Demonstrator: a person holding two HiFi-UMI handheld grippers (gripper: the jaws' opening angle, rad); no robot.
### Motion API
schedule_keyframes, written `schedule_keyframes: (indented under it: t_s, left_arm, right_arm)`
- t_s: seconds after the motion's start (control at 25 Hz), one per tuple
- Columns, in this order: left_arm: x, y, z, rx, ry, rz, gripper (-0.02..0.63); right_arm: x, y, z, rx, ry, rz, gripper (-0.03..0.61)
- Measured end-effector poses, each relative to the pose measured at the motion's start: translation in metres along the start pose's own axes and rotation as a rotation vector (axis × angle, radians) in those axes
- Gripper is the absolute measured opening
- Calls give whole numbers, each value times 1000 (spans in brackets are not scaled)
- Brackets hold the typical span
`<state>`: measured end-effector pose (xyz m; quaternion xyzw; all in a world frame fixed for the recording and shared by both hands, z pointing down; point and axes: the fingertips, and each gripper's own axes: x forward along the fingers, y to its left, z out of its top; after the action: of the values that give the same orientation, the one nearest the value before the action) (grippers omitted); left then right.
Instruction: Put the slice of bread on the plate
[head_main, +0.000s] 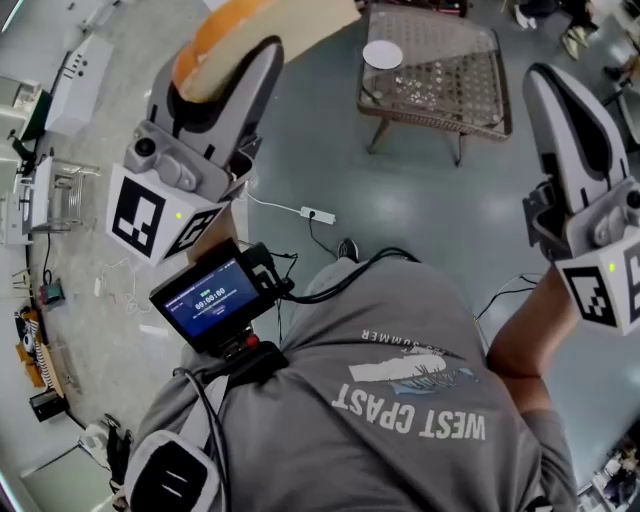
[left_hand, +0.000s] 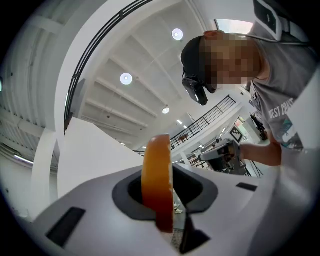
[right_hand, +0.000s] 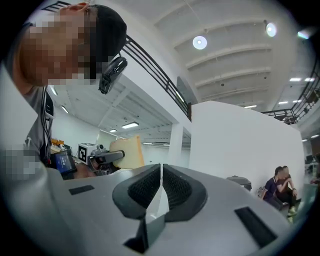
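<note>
The left hand-held gripper (head_main: 225, 75) pinches the slice of bread (head_main: 255, 20) edge-on by its crust; light, soft and easily crushed, it probably tolerates only gentle pressure.

The plate (head_main: 382, 54) sat on the table (head_main: 470, 95), at its left end. Left of the table, the slice of bread (head_main: 290, 22) stood between the jaws of the left gripper (head_main: 235, 70) — the right gripper (head_main: 560, 100) lay to the table's right, and a power strip (head_main: 318, 214) on the floor before it.

Orange-crusted bread slice (head_main: 250, 20) gripped aloft; white plate (head_main: 382, 54) apart.
</note>
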<state>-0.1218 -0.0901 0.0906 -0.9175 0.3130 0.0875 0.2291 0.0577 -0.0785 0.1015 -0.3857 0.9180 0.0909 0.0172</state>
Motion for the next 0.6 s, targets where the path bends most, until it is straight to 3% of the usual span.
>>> schedule_keyframes:
  t_s: [0.6]
  left_arm:
    - [-3,8,-12,-17,40,30,100]
  right_arm:
    - [14,-3,-10,29,19,21,8]
